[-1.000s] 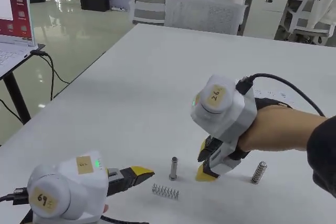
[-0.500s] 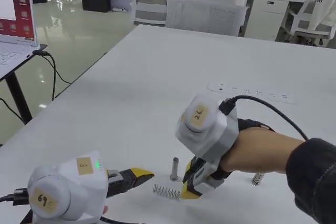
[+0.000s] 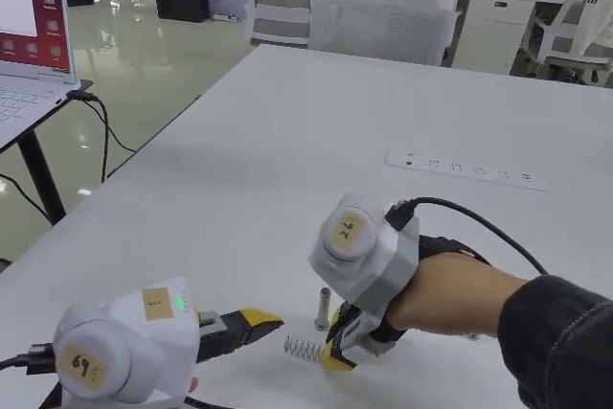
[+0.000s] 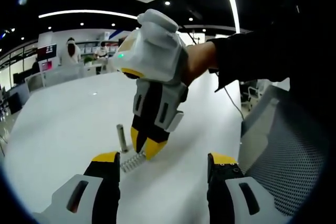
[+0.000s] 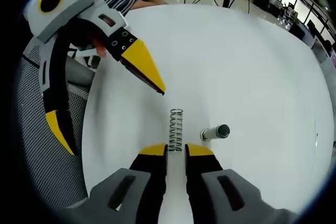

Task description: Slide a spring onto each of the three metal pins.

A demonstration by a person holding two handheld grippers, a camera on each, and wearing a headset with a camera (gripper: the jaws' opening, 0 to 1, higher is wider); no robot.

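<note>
Near the front of the white bench (image 3: 287,141), a bare spring (image 3: 305,349) lies flat on its side. From the head view its long axis runs roughly left to right, dipping a little toward the right. That right end sits at the yellow tips of the right tongs (image 3: 335,359), and the left end lies free on the bench.

Through the right gripper view the spring (image 5: 176,125) stretches straight ahead, in line with the jaws. Its near end is tucked between the two tips, which are drawn in against it on either side, clamped on the last coils. The remaining length rests on the bench beyond them.

A metal pin (image 3: 324,307) stands upright just behind the spring in the head view, apart from it. From the right gripper view the pin is to the right of the spring's middle.

The left tongs (image 4: 164,159) sit low over the bench with their jaws spread wide apart. The spring's free end lies ahead of them, nearer the left jaw and short of its tip. The pin rises just beyond that end.
</note>
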